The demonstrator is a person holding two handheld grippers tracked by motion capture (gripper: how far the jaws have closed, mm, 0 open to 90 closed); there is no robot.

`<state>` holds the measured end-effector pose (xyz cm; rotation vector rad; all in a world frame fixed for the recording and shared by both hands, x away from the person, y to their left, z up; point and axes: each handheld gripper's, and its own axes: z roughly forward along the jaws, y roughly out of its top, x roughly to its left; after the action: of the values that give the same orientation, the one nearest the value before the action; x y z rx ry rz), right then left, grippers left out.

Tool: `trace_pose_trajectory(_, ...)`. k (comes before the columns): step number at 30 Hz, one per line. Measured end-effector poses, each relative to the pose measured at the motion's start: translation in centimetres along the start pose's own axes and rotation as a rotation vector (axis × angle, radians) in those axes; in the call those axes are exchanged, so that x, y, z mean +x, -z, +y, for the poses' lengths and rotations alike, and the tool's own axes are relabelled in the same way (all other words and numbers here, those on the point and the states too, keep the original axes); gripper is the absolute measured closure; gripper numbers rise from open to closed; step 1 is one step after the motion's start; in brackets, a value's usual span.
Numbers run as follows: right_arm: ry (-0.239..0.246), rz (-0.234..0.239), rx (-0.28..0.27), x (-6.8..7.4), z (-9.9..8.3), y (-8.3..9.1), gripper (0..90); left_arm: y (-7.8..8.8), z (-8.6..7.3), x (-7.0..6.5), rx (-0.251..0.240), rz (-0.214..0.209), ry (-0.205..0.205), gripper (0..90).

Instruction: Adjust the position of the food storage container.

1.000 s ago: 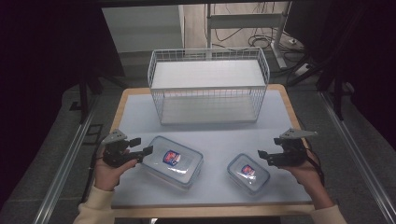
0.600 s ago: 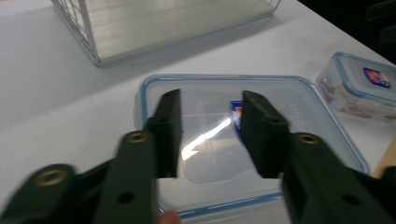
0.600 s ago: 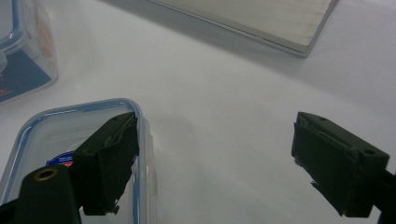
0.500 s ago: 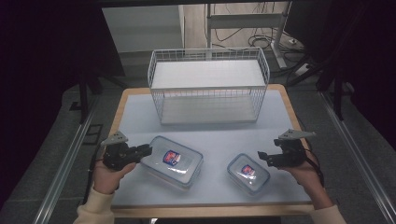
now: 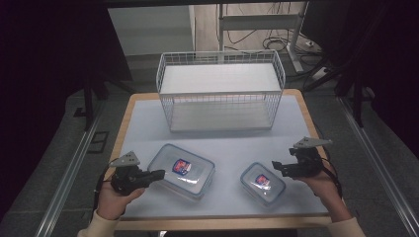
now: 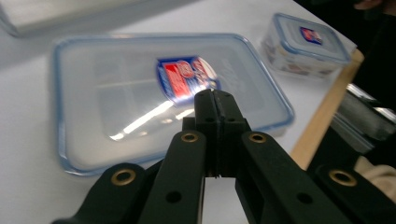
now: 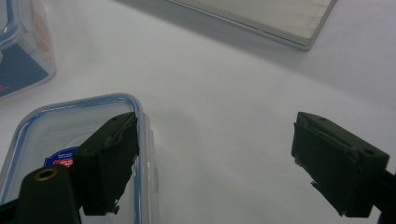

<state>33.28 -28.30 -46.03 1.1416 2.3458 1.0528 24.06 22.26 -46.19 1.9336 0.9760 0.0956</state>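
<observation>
the left gripper (image 5: 157,174) has just squeezed shut on nothing, beside the big clear plastic box with a blue-rimmed lid (image 5: 182,169). the right gripper (image 7: 215,163) is wide open, holding nothing, by the small clear plastic box with a blue-rimmed lid (image 5: 262,182).

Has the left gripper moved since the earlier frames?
Yes. The left gripper slid toward the large container, its jaws closing on nothing.

black grippers (image 5: 157,174) with brass screws, grey plates, cream sleeves (image 5: 101,228).
</observation>
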Motion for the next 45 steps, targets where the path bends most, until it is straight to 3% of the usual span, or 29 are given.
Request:
trace_pose_trajectory(4,0.000,-0.005,0.005,0.0,-0.1,-0.2,16.3,-0.6,-0.7,-0.5,0.024,-0.049,0.004,90.0)
trace_pose_trajectory(7,-0.005,-0.008,0.015,0.0,-0.2,-0.4,16.4,-1.9,-1.3,-1.4,0.072,-0.092,-0.028,90.0)
trace_pose_trajectory(10,-0.004,-0.009,0.017,0.0,-0.2,-0.4,16.3,-2.7,-1.6,-1.9,0.096,-0.105,-0.039,90.0)
trace_pose_trajectory(12,0.000,-0.012,0.020,0.0,-0.2,-0.4,16.3,-4.1,-2.1,-2.5,0.155,-0.122,-0.055,90.0)
trace_pose_trajectory(17,-0.004,-0.025,0.025,-0.1,-0.3,-0.5,15.8,-5.5,-2.5,-3.2,0.207,-0.135,-0.074,90.0)
trace_pose_trajectory(21,-0.003,-0.027,0.026,-0.1,-0.3,-0.5,15.6,-6.6,-2.5,-3.8,0.239,-0.117,-0.095,90.0)
trace_pose_trajectory(34,0.002,-0.030,0.027,-0.1,-0.3,-0.5,15.6,-8.6,-2.6,-4.5,0.223,-0.056,-0.102,90.0)
trace_pose_trajectory(45,0.007,-0.036,0.040,-0.2,-0.4,-0.7,15.6,-11.6,-1.0,-5.0,0.188,-0.019,-0.091,90.0)
